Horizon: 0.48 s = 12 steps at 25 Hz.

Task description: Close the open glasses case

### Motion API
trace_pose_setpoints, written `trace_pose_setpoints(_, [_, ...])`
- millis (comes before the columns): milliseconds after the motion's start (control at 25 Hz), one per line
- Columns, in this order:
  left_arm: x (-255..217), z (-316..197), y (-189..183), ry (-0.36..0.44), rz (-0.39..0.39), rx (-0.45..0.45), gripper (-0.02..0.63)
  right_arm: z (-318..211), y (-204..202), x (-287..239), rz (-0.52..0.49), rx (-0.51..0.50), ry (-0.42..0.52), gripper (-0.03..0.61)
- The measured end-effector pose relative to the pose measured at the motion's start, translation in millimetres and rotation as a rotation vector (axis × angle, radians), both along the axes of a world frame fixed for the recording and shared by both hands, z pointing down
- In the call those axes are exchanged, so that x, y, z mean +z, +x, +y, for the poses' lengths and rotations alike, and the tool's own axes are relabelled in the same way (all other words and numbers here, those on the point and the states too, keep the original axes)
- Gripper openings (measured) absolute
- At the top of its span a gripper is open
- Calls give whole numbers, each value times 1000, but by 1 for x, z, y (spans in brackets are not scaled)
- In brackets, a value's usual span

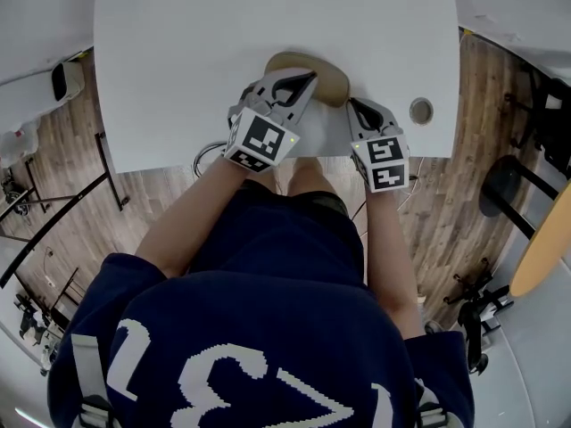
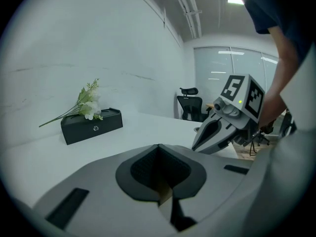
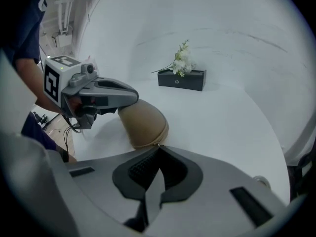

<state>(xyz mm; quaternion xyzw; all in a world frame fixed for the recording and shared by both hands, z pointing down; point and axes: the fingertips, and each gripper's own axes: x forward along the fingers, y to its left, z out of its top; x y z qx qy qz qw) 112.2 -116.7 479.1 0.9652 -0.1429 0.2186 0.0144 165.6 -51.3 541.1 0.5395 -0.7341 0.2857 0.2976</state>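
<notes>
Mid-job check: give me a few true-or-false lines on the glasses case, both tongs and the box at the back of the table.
1. The right tongs are shut and empty. True.
2. The glasses case is black. False: it is tan.
3. White flowers lie on the black box. True.
4. The left tongs are well clear of the glasses case. False: their tips are over its top.
</notes>
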Motion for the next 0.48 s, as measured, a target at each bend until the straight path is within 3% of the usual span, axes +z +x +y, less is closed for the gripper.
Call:
trace_pose_setpoints(160, [1,-1,4,-32,14,6,12,-25,14,1,68,-114,-2,21])
trace_pose_setpoints(240, [1,2,4,-65,-15,32,12,-19,9,-2,83,-200,-12,21])
trace_pose_setpoints(360, [2,7,-13,-88,-97,36,12,13,-29,-4,15,-316,-43,21])
trace_pose_setpoints(480, [1,12,-33,-40,-103,0,12,34,-71,-2,-93,-339,-51,21])
